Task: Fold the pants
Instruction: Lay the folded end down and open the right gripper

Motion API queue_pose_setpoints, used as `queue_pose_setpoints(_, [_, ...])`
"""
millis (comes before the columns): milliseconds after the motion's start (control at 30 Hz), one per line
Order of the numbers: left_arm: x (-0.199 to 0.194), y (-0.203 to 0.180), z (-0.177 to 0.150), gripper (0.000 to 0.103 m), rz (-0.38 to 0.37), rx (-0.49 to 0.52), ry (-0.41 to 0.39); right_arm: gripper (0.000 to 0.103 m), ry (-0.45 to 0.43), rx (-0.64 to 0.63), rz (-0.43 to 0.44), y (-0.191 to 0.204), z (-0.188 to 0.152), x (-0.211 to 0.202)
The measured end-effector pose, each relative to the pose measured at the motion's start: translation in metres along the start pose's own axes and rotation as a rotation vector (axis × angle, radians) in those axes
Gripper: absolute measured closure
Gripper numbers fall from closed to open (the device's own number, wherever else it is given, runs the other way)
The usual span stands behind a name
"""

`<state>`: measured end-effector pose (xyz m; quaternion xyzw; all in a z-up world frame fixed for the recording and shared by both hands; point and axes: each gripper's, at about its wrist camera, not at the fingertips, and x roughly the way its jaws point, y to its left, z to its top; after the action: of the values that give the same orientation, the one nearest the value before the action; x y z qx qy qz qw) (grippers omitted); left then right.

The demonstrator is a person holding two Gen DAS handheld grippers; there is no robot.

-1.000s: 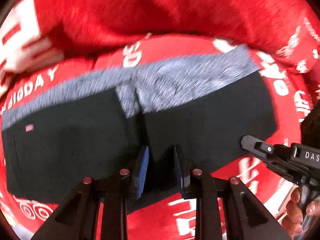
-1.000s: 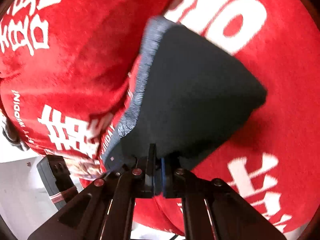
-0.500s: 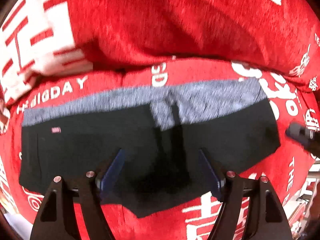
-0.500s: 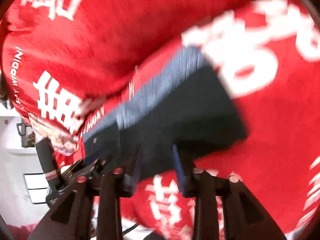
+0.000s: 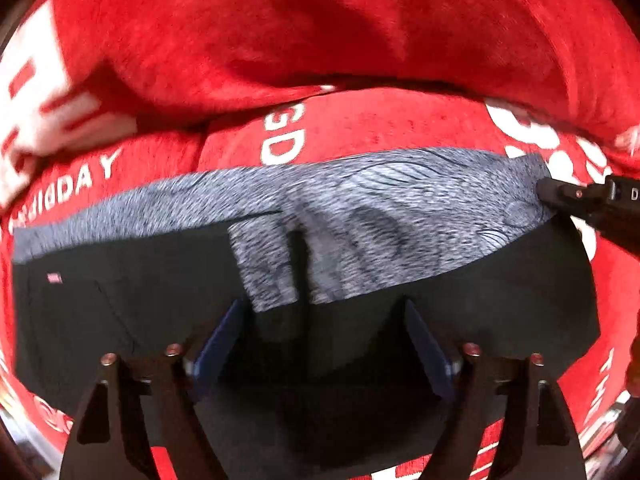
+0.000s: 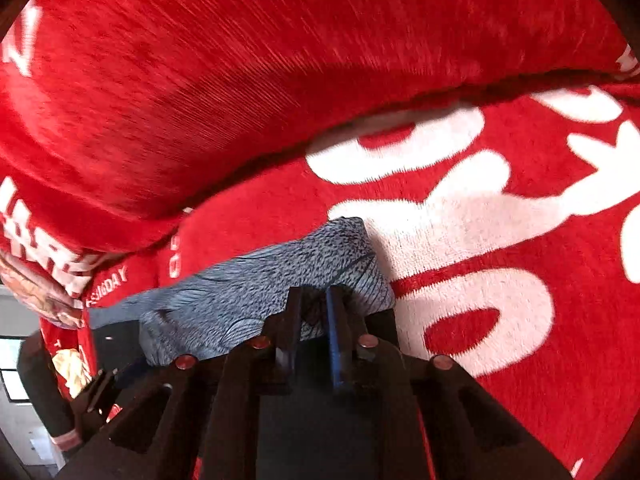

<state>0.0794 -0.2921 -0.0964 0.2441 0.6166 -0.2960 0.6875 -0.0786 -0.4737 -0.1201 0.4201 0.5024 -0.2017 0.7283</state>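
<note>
Evidently the pants lie spread flat on the red blanket, grey waistband away; the left gripper hovers with jaws released wide above the crotch; the right gripper seems clenched on the waistband's corner, probably to start a fold.

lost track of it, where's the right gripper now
The right gripper sits at the right end of the shorts' grey waistband, pinching it, seen at the left view's right edge.

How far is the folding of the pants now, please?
Done: the pants lie flat on the red blanket, waistband partly turned down. In hand: the right tongs look shut on the waistband's corner; the left tongs hang open above the middle. Left: no finished fold shows yet.
</note>
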Motion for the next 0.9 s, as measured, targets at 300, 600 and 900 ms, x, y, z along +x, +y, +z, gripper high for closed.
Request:
queue_pose_setpoints(300, [-0.028,0.028,-0.023,0.018,0.045,0.001,0.017,0.088,0.019,-0.08,-0.002,0.021,-0.033,-0.03])
queue_pose_setpoints(600, [-0.046,0.049,-0.05,0.018,0.092,-0.021,0.055,0.083,0.086,-0.121,-0.021,0.042,-0.101,-0.03])
queue_pose_setpoints(900, [-0.058,0.057,-0.079,0.018,0.091,-0.056,0.063,0.071,0.117,-0.153,-0.048,0.056,-0.135,-0.048])
